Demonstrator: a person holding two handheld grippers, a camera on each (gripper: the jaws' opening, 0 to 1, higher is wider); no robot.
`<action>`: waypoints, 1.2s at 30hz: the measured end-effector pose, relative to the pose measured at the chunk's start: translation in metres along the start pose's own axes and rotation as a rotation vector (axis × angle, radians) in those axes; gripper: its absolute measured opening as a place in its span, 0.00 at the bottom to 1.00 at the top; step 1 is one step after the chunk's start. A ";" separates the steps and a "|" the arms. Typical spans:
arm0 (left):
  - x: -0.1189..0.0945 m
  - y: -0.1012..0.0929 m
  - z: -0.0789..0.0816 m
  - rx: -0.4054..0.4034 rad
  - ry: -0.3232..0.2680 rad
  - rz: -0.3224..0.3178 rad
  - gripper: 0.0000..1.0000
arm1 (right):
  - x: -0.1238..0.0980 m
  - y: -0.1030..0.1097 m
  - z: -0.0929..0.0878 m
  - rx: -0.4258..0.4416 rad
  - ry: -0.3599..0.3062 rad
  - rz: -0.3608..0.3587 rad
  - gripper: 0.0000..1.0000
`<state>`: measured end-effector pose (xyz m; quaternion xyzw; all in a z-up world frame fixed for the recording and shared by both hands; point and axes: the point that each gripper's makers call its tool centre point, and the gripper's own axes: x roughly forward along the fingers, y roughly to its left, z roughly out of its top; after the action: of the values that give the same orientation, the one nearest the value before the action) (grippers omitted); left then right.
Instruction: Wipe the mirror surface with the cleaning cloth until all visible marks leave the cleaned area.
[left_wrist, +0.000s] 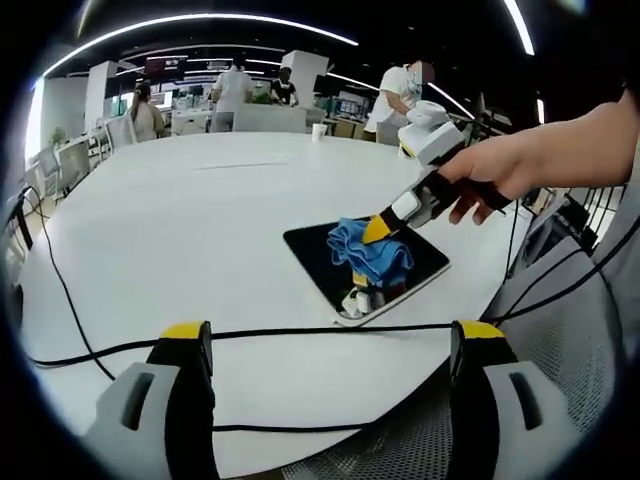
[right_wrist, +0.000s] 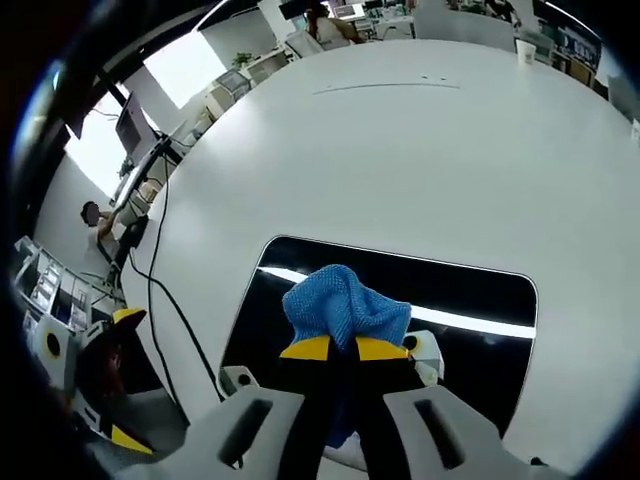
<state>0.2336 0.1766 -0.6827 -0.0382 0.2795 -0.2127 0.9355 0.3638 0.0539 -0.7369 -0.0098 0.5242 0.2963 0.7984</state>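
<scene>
Right claw (right_wrist: 343, 350) pinches the blue cleaning cloth (right_wrist: 345, 305), pressed onto the dark mirror (right_wrist: 470, 300) lying near the white counter's (left_wrist: 200, 220) edge; a hand (left_wrist: 520, 165) angles that claw downward; left claw (left_wrist: 330, 345) stands spread, apart from the mirror.

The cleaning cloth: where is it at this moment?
The blue cleaning cloth is pinched in the right gripper and pressed on the mirror, which lies near the white table's edge, right of centre in the left gripper view.
</scene>
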 end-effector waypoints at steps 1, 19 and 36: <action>-0.001 -0.001 0.000 0.000 -0.002 0.001 0.99 | -0.001 -0.002 -0.001 0.000 0.000 -0.002 0.02; -0.002 -0.002 0.004 -0.004 -0.020 -0.002 0.99 | -0.018 -0.036 -0.011 0.025 -0.012 -0.031 0.02; 0.001 0.000 0.000 0.000 -0.008 -0.008 0.99 | -0.033 -0.070 -0.019 0.040 -0.007 -0.068 0.02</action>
<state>0.2339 0.1765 -0.6833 -0.0400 0.2757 -0.2163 0.9357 0.3730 -0.0251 -0.7381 -0.0107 0.5266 0.2586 0.8098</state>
